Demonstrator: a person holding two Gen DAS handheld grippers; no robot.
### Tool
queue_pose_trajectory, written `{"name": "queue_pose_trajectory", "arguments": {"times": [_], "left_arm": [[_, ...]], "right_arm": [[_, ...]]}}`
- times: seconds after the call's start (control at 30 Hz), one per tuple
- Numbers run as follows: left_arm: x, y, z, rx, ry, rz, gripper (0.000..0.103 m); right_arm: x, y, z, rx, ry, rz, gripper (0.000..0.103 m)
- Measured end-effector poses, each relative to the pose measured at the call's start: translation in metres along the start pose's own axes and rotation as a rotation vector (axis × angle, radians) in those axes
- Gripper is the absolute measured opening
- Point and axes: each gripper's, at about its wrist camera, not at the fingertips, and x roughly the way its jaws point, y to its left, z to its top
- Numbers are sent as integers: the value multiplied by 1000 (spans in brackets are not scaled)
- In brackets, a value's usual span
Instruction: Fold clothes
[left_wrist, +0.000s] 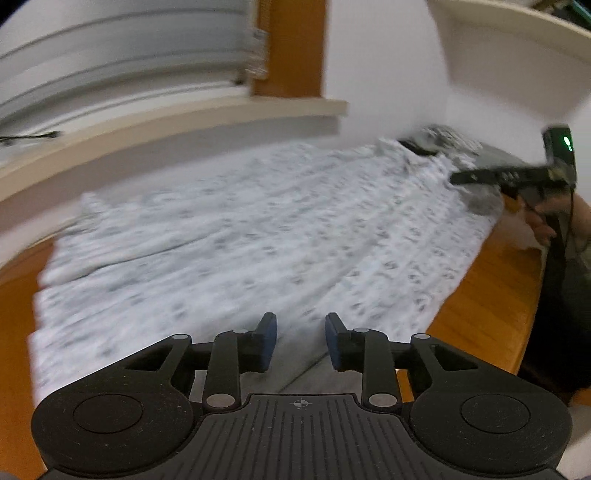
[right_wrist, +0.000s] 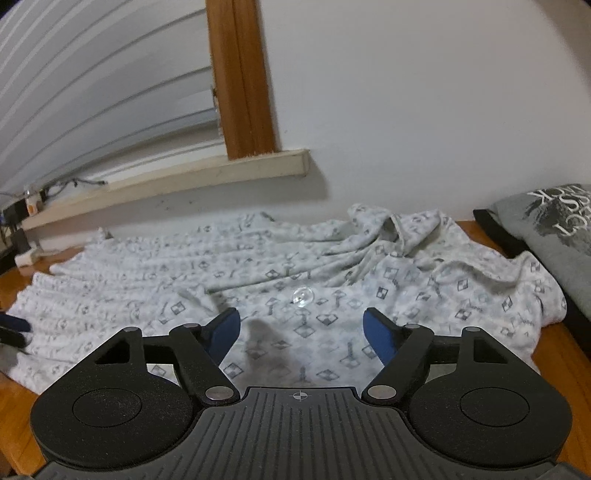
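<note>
A white patterned shirt (right_wrist: 280, 280) is lying spread across the wooden tabletop (right_wrist: 554, 343), near a grey garment (right_wrist: 550, 236) at far right. Both the left gripper (left_wrist: 301, 341) and right gripper (right_wrist: 301, 332) are hovering spread, pinching nothing.

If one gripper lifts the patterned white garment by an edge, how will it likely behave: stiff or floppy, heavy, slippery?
The patterned white garment is probably floppy: it lies in soft wrinkles and bunched folds on the wooden table, so a lifted edge should drape and drag the rest. It looks thin, likely light. Its clear button could snag or shift under a pad.
</note>
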Motion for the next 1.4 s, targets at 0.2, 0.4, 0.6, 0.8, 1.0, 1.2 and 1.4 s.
{"name": "queue_pose_trajectory", "arguments": {"times": [0.2,0.4,0.6,0.8,1.0,1.2,1.4], "left_arm": [[18,-15,7,18,4,-59,31],[29,-20,19,30,8,-97,25],[61,-44,52,32,25,-195,31],[98,-78,73,86,68,-240,34],[90,-98,73,169,-3,-190,3],[67,-110,72,217,-60,-197,2],[66,-115,66,222,-45,-202,4]], "right_arm": [[-2,3,-2,-62,111,68,66],[-24,0,-11,-109,162,121,61],[-36,-11,7,-127,96,88,62],[-27,-29,22,-163,107,55,64],[-4,-41,30,-276,211,57,69],[1,-34,33,-351,286,125,45],[-33,-45,34,-325,203,142,8]]}}
